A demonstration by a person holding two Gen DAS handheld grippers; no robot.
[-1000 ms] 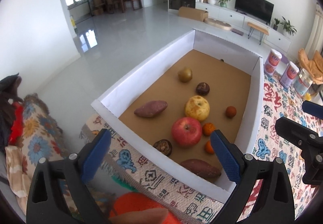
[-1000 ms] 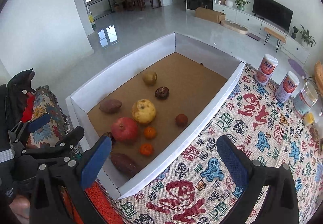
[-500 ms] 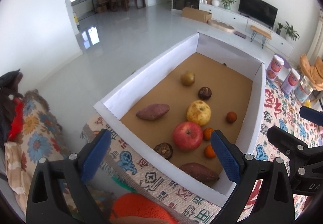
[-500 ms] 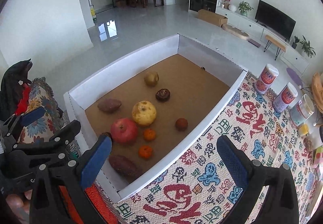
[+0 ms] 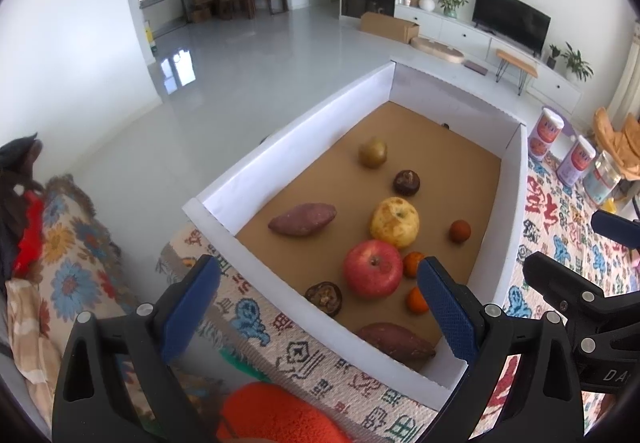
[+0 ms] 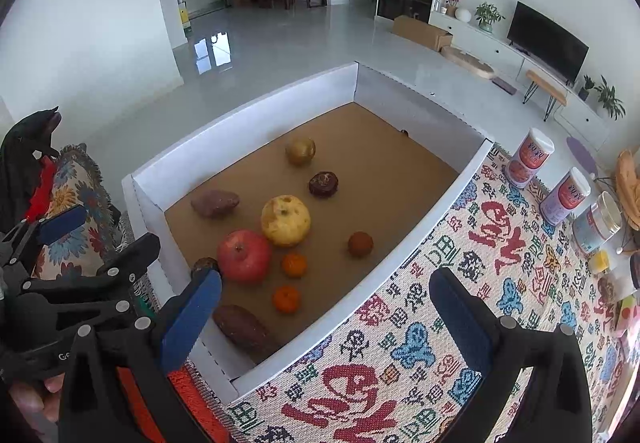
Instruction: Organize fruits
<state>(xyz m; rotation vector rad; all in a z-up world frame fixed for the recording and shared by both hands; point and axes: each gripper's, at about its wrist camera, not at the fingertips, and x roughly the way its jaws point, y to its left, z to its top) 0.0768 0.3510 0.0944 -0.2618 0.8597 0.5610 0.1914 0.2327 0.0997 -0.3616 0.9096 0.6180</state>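
Both tongs hang released and empty over the near edge of the white box [image 5: 280, 147]. Between the spread blue pads of the left tongs [image 5: 316, 303] sit the red apple [image 5: 373, 274] and a dark wrinkled fruit [image 5: 324, 297], with the yellow apple [image 5: 395, 222] just beyond and a sweet potato [image 5: 302, 218] ahead to the left. The right tongs [image 6: 326, 315] hover over the box's near right wall, two small oranges [image 6: 286, 298] just ahead; the patterned cloth [image 6: 500, 243] covers the worktop to their right.
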